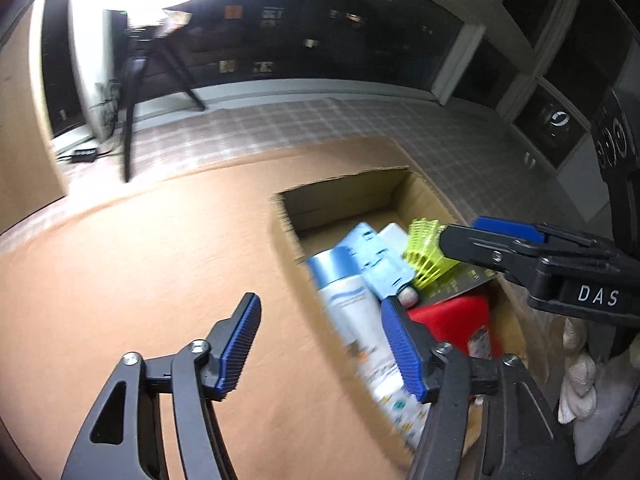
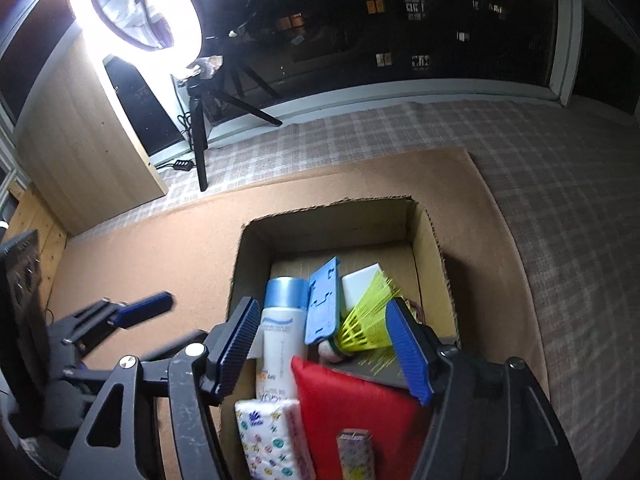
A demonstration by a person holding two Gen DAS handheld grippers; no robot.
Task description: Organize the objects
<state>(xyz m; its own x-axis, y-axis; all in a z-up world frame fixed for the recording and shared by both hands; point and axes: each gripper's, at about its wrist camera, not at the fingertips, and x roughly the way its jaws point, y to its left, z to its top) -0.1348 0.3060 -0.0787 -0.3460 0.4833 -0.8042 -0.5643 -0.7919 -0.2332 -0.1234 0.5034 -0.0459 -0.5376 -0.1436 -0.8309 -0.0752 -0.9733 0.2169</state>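
An open cardboard box (image 2: 434,248) stands on a brown mat (image 2: 160,248). In it lie a white bottle with a blue cap (image 2: 280,332), a light blue plastic piece (image 2: 322,304), a yellow shuttlecock (image 2: 370,320), a red pouch (image 2: 356,404), a white block (image 2: 360,280) and a patterned tissue pack (image 2: 268,436). My right gripper (image 2: 320,344) is open and empty above the box. My left gripper (image 1: 320,344) is open and empty over the box's left wall (image 1: 288,236). The right gripper also shows in the left wrist view (image 1: 468,236), over the shuttlecock (image 1: 426,254).
A ring light (image 2: 136,8) on a black tripod (image 2: 200,148) stands at the back left on a checked cloth (image 2: 560,200). A wooden panel (image 2: 80,152) is at the left. Dark windows run along the back.
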